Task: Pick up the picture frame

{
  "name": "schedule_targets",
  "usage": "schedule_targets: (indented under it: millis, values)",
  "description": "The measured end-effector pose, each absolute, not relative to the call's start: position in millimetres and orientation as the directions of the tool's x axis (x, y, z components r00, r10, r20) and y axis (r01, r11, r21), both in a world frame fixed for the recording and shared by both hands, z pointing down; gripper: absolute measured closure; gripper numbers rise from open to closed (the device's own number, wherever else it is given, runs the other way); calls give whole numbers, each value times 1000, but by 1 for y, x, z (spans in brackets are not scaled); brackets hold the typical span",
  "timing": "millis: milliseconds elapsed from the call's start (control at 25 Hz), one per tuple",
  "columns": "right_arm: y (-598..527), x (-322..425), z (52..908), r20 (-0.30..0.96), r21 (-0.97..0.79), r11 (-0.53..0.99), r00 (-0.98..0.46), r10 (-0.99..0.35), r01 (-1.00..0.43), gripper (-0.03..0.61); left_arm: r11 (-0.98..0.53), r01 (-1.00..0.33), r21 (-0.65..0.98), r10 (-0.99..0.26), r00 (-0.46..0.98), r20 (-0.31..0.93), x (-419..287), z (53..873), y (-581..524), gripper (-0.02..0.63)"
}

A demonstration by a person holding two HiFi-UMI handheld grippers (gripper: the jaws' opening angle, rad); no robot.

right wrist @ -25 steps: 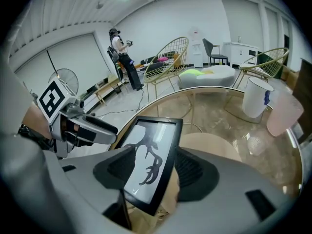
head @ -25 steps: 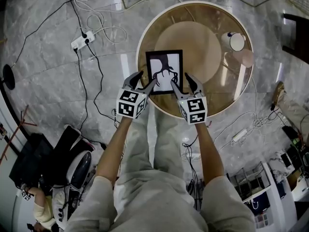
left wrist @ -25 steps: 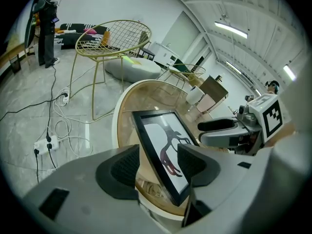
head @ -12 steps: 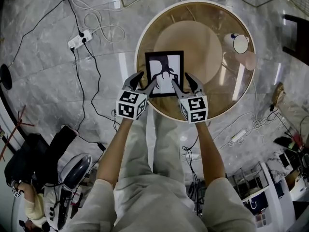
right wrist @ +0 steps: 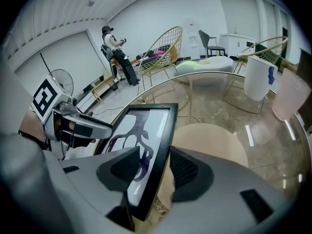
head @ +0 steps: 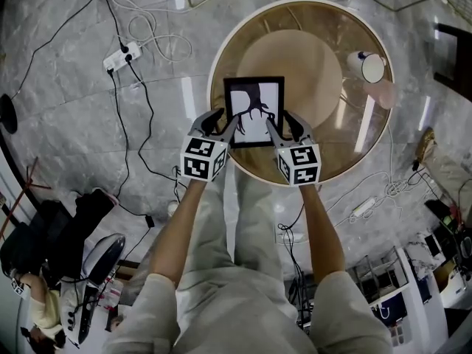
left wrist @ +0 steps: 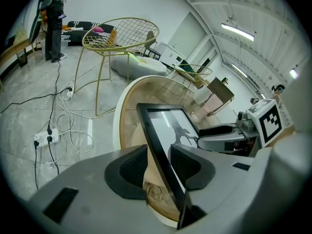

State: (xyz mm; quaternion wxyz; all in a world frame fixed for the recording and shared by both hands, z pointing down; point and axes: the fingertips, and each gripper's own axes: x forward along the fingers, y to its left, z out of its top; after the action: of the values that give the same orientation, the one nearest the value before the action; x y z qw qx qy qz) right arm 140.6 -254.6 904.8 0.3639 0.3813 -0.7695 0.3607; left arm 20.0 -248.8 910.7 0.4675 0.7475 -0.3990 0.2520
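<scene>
Starting at your left, the left tool [head: 225,121] straddles the left edge of the black rectangular picture frame with a dark branching print [head: 254,111]. Its jaws have just been closing, but a gap shows between the outer pad and the frame's edge, so nothing is gripped. You have the frame on the near part of the round glass-topped desk with a white rim [head: 332,135], between both tools. At your right, the right tool [head: 281,122] has its jaws part-open around the frame's right edge, pads close beside it without clamping.
</scene>
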Motion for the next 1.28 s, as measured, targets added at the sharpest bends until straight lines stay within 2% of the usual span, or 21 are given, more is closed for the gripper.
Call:
schedule_targets:
  millis: [200, 640, 1040, 1280]
  values:
    - [-257, 144, 906, 840, -271, 435, -431, -329, -859, 416, -244, -850, 467, -364, 527, 768, 18, 913, -250, 483]
    - [-257, 146, 907, 857, -256, 407, -400, -325, -877, 446, -189, -894, 406, -340, 448, 827, 21, 917, -249, 511]
    - [-257, 151, 904, 867, -229, 390, -370, -335, -892, 493, -152, -897, 416, -346, 442, 828, 20, 916, -250, 526]
    - [-255, 152, 900, 866, -218, 363, -351, -355, -906, 499, -155, -899, 409, -358, 437, 825, 19, 909, -252, 532]
